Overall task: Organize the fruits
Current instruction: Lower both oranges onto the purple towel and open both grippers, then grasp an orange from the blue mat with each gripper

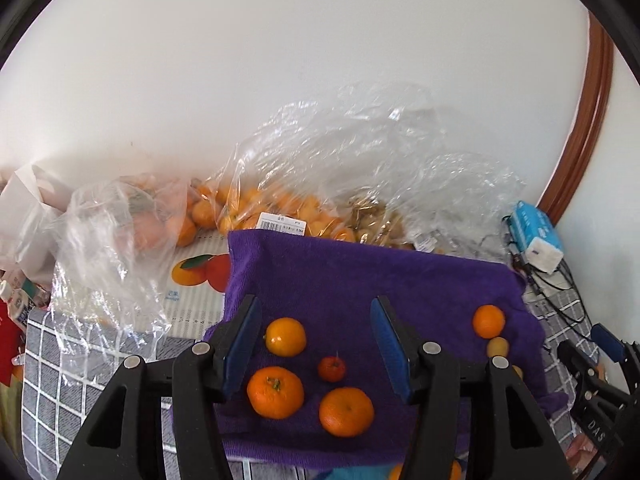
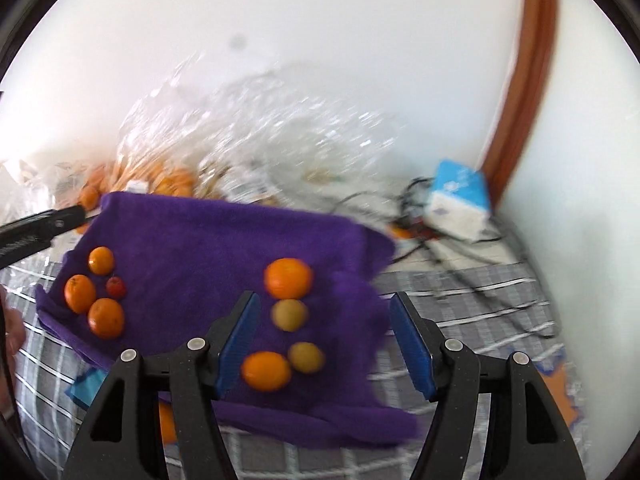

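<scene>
Purple towel (image 1: 360, 280) mid-frame, holding two fruit clusters. Left gripper (image 1: 316, 344) and right gripper (image 2: 324, 340) both spread apart, empty. Best: straddle one orange (image 2: 266, 370) squarely, close gently, avoid nudging neighbours.

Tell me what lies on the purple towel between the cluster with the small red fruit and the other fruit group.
Nothing: in the right wrist view, bare purple towel separates the small red fruit from the nearest orange.

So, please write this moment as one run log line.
left gripper: open, empty | right gripper: open, empty | purple towel: two fruit groups | small red fruit: among oranges
</scene>
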Motion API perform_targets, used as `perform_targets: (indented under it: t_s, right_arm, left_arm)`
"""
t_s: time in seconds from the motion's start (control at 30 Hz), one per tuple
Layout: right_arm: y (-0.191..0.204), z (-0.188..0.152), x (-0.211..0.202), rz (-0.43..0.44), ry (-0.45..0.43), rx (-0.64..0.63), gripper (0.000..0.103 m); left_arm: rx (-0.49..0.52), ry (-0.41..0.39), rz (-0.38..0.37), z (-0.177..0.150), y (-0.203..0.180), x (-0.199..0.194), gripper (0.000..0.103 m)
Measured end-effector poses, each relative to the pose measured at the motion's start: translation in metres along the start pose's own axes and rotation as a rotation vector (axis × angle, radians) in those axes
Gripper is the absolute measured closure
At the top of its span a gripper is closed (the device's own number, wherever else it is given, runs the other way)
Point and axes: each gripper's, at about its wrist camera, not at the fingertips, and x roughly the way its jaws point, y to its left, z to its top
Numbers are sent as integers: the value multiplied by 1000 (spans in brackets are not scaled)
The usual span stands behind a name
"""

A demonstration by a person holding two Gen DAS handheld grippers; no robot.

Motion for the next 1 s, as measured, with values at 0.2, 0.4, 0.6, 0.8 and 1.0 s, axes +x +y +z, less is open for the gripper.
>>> perform_targets:
  t_s: [0.2, 0.4, 0.6, 0.8, 1.0]
  right_arm:
    - [-24, -13, -35, 26, -20, 74, 36]
    - [-18, -43, -45, 131, 24, 87, 41]
    - [-4, -64, -49, 170, 65, 60, 52]
    - [23, -81, -43, 250, 103, 24, 61]
    - [56, -89, -23, 312, 141, -17, 69]
  left_arm:
    - [43, 24, 54, -26, 4, -29, 48]
    - [11, 44, 83, -68, 32, -57, 48]
    - [-66, 113, 126, -109, 62, -65, 48]
    - [-98, 148, 149, -137, 79, -68, 48]
    - [-101, 180, 160, -150, 90, -62, 48]
